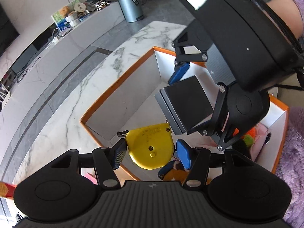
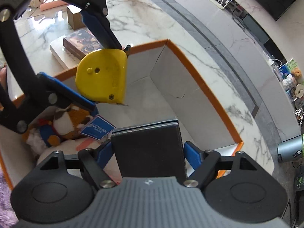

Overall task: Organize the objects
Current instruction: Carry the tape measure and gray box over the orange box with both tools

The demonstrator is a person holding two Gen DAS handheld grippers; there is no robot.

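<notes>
- Over the open orange-rimmed box point(image 2: 201, 79), the left gripper point(image 1: 150, 150) has its blue pads clamped on a yellow tape measure point(image 1: 151, 147), held above the box floor.
- Just right of it, the right gripper point(image 2: 150, 152) is clamped on a dark flat case point(image 2: 150, 148), also hanging inside the box walls.
- The far half of the box looks bare; a plush toy point(image 2: 64, 121) with a blue tag point(image 2: 97, 127) fills the near-left corner.
- Judgement: both loads want lowering onto bare floor, one beside the other, before either pair of jaws parts.
- Keep the two grippers from knocking together, since they hang close.
- On the marble table point(image 2: 142, 19) outside lie a book point(image 2: 81, 42) and a small carton point(image 2: 75, 18).
</notes>
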